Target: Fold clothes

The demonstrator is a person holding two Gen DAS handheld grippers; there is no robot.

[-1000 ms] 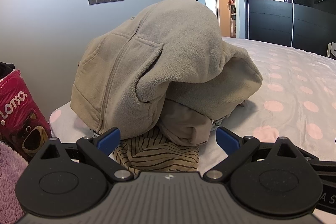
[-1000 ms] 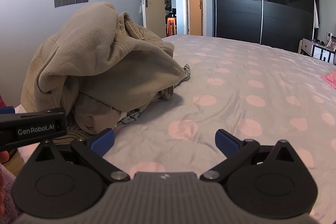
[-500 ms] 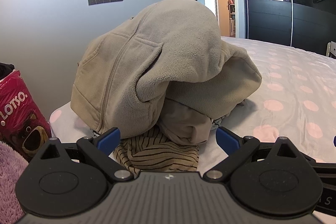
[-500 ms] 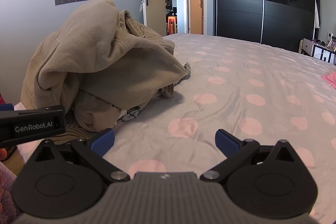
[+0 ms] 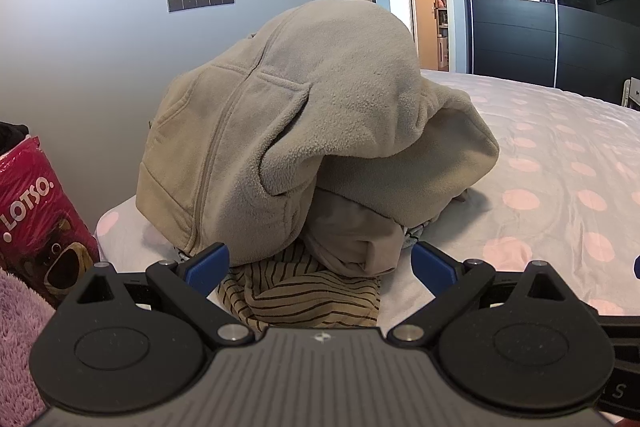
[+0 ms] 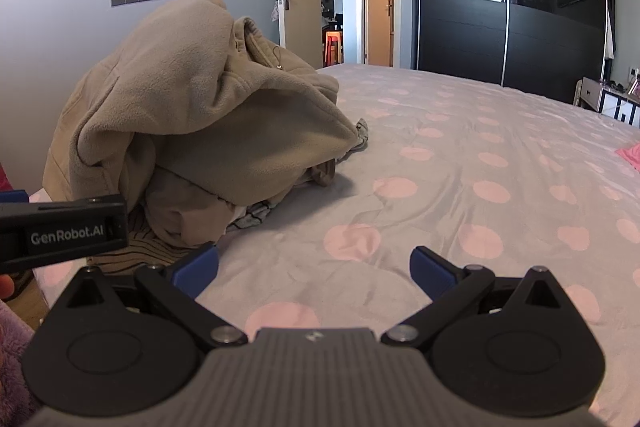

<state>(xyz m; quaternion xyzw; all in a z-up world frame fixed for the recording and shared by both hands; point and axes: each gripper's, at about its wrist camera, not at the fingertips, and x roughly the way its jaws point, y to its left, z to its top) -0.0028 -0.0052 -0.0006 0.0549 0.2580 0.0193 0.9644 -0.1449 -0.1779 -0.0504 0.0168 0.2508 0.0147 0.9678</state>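
A bed (image 6: pixel 460 163) with a grey, pink-dotted cover fills the scene. At its near left corner sits a heap of clothes, a beige fleece jacket (image 5: pixel 304 131) draped over a striped garment (image 5: pixel 304 291). The left claw (image 5: pixel 320 263) and right claw (image 6: pixel 314 269) are both spread, holding nothing. "GenRobot.AI" shows on the left claw's side; a red bag (image 5: pixel 36 223) far left reads "LOTSO."

Beige fleece zip jacket (image 5: pixel 304 131) heaped, unfolded, atop tan garment (image 5: pixel 352 243) and striped beige-black top (image 5: pixel 304 295), piled at corner of pink-dotted bed (image 6: pixel 460 187).
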